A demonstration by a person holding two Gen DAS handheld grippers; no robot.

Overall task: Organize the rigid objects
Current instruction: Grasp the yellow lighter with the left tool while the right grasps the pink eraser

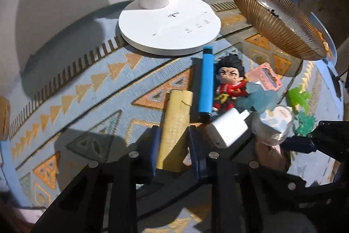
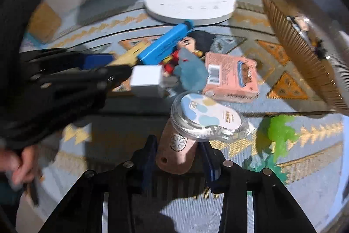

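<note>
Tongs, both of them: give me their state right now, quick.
Left tongs: closed on the yellow-tan flat case.
Right tongs: closed on the copper-pink flat piece with a flower emblem.

Left of my left tongs (image 1: 172, 145) the patterned table (image 1: 72, 102) is wide open, so that's the easy lane. Straight ahead the white lamp base (image 1: 170, 30) blocks the back. To the right it's jammed: blue bar (image 1: 206, 82), figurine (image 1: 229, 84), white charger (image 1: 228, 130), round clear case (image 1: 272, 123) (all touching or nearly), with the ribbed amber bowl (image 1: 277, 21) overhanging.
</note>
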